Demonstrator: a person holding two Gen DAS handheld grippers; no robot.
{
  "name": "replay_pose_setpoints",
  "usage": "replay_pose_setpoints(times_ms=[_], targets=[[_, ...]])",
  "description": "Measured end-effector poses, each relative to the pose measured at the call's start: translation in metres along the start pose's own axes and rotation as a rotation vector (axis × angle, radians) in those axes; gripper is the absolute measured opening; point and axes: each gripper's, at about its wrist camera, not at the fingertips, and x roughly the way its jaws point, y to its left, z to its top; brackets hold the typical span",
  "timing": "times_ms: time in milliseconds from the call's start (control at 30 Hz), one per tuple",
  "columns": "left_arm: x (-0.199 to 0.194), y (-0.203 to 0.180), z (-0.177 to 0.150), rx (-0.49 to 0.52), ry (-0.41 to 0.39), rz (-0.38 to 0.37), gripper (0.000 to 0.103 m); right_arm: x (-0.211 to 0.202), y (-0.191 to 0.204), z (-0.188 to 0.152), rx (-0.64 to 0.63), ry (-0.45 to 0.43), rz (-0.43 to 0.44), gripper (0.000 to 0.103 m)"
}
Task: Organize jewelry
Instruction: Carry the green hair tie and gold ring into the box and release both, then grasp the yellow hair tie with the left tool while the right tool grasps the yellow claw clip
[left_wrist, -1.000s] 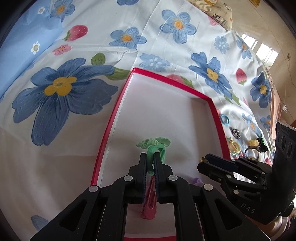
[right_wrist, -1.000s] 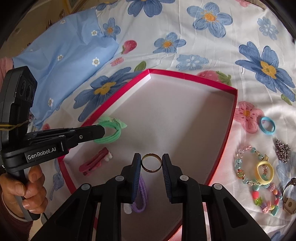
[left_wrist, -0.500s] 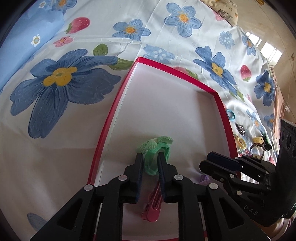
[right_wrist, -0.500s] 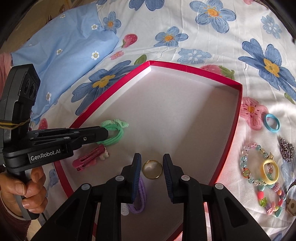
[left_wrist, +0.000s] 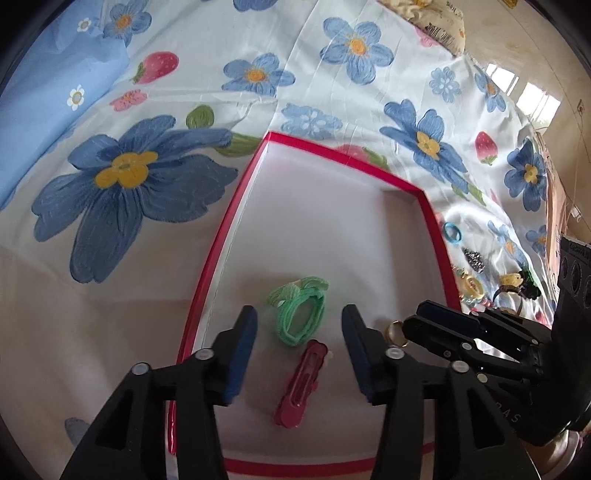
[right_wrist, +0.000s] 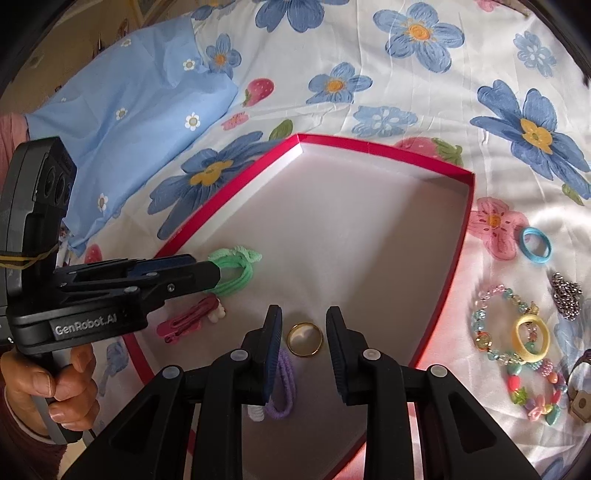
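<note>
A red-rimmed box (left_wrist: 212, 266) (right_wrist: 454, 258) with a white floor lies on a flowered sheet. In it lie a green hair tie (left_wrist: 300, 310) (right_wrist: 236, 271), a pink hair clip (left_wrist: 301, 384) (right_wrist: 190, 317), a gold ring (right_wrist: 305, 339) (left_wrist: 395, 330) and a purple hair tie (right_wrist: 282, 391). My left gripper (left_wrist: 299, 323) is open, its fingers either side of the green hair tie. My right gripper (right_wrist: 303, 326) is open, with the gold ring lying between its fingers on the box floor.
Right of the box on the sheet lie a blue ring-shaped tie (right_wrist: 535, 245), a beaded bracelet (right_wrist: 517, 354), a yellow ring (right_wrist: 530, 338) and a silver bead cluster (right_wrist: 567, 295). A light blue cloth (right_wrist: 122, 125) lies at the far left.
Both grippers have opened. The left let go of the green hair tie and the right let go of the gold ring; both now lie on the box floor.
</note>
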Motion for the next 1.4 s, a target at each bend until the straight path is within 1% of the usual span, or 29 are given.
replay_pose_setpoints(times_ms=[67,133,200,367,600,867,1133,1400], targets=[[-0.007,-0.003,-0.001,0.006,-0.011,-0.003,0.052,-0.009,-0.001,-0.001,0.01,-0.015,0.002,0.028],[-0.014,-0.006,-0.002,0.011,-0.022,-0.006,0.058,-0.019,-0.004,-0.002,0.021,-0.035,0.005,0.035],[-0.021,-0.011,-0.004,0.018,-0.028,-0.013,0.059,-0.033,-0.008,-0.005,0.038,-0.058,0.004,0.042],[-0.032,-0.022,-0.006,0.033,-0.033,-0.035,0.063,-0.066,-0.024,-0.016,0.085,-0.109,-0.02,0.046],[-0.04,-0.044,-0.009,0.075,-0.028,-0.074,0.065,-0.108,-0.06,-0.038,0.159,-0.144,-0.089,0.047],[-0.035,-0.077,-0.009,0.14,-0.001,-0.114,0.065,-0.14,-0.105,-0.065,0.254,-0.166,-0.172,0.047],[-0.015,-0.116,-0.005,0.22,0.033,-0.142,0.065,-0.159,-0.141,-0.081,0.335,-0.194,-0.22,0.047],[0.015,-0.157,0.0,0.302,0.05,-0.153,0.064,-0.164,-0.171,-0.081,0.38,-0.207,-0.244,0.047]])
